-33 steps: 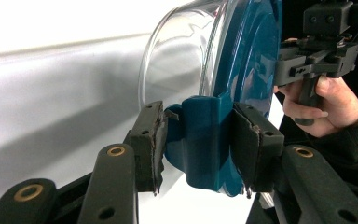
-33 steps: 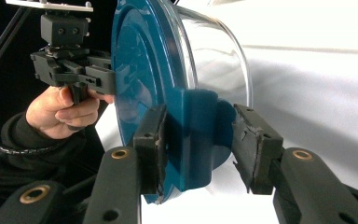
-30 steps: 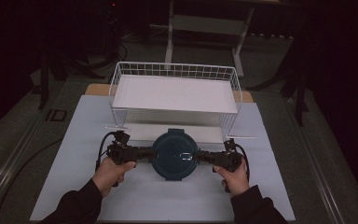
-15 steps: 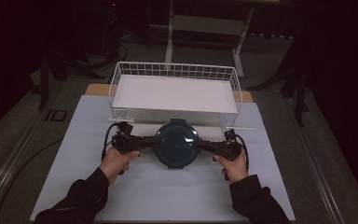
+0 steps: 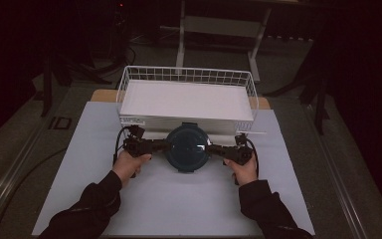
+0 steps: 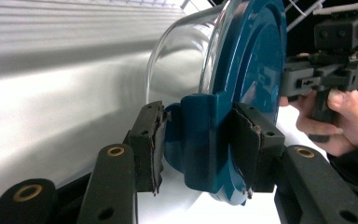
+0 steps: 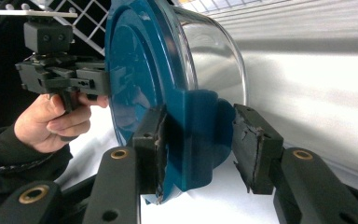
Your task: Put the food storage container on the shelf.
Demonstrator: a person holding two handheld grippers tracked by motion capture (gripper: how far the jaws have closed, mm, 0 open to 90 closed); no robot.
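A round clear glass container [image 5: 188, 147] with a dark blue lid hangs between my two grippers, just in front of the white wire basket [image 5: 129, 94]. My left gripper [image 5: 165, 146] is shut on the lid's left tab. My right gripper [image 5: 213, 148] is shut on the right tab. In the left gripper view the pads [image 6: 150, 140] clamp the blue tab [image 6: 205, 140], the glass bowl [image 6: 177, 65] lies to the left, and the other gripper [image 6: 328, 74] shows beyond. In the right gripper view the tab [image 7: 193, 135] sits between the pads [image 7: 254, 144], with the lid [image 7: 140, 70] on edge.
The basket has a flat white floor [image 5: 186, 99] and stands at the far side of a white table mat [image 5: 179, 204]. A metal stand [image 5: 219, 25] and dark floor lie behind the table. A person's hands and dark sleeves [image 5: 94, 204] come in from the bottom.
Both grippers have carried the container away from the person and up toward the basket's front wall. Both grips have stayed the same.
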